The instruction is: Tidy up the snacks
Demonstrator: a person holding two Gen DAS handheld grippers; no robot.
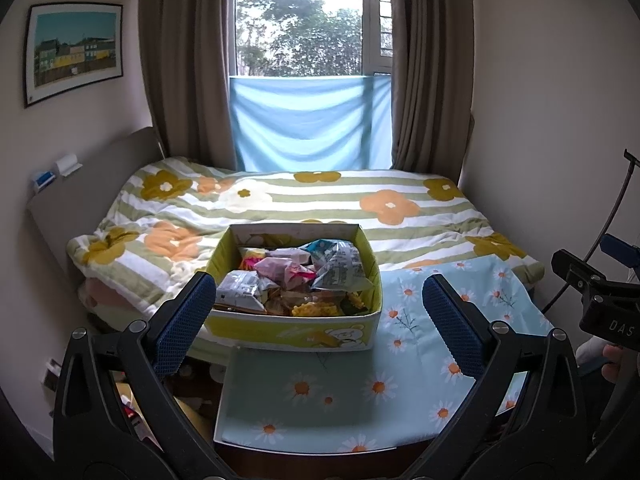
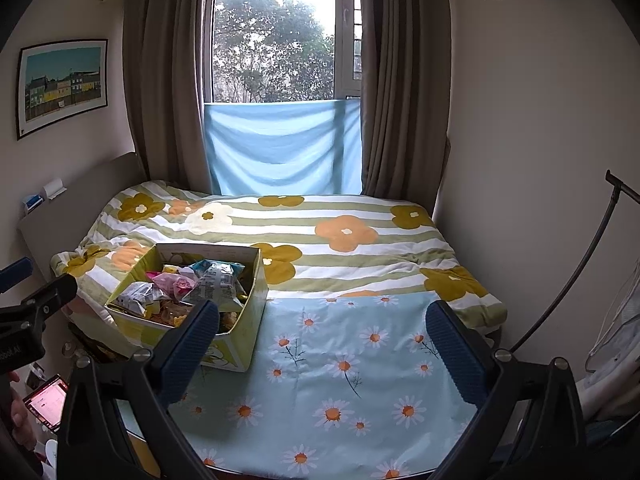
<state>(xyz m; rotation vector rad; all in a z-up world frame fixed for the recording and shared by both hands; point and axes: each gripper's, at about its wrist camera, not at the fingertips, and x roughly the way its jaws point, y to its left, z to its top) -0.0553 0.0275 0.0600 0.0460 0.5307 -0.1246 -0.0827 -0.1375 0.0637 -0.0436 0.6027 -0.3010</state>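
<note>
Bed (image 1: 280,204) fills the room's middle, under a striped quilt (image 2: 360,240) with big orange and mustard flowers. Behind it: window (image 1: 300,20), brown curtains (image 1: 184,60) on both sides, blue sheet (image 1: 308,120) hung across the lower pane. Framed print (image 1: 74,50) on the left wall, headboard (image 1: 80,196) below it.

Nearer the cameras, a light-blue daisy cloth (image 2: 340,380) covers a flat surface butting the bed's foot; whether it's a table I cannot tell.

Box (image 1: 296,280): yellow-green, open top, bear print on the front wall. It sits on the daisy cloth at its left side, back edge against the quilt. Snacks (image 1: 288,276) fill it in a loose pile: grey-white pouches, pink and teal wrappers, yellow pieces along the front. None lie outside it in either view.

Left gripper (image 1: 318,320): fingers spread wide, nothing between them, hanging in front of the box and lined up with it. Blue pads (image 1: 184,320) frame the box's front corners without touching.

Right gripper (image 2: 322,348): also spread wide and empty, over bare cloth right of the box. Its left pad overlaps the box's near corner in view; contact cannot be told.

Phone (image 2: 46,400) with a lit screen at lower left in the right wrist view, a hand (image 2: 18,416) beside it.
</note>
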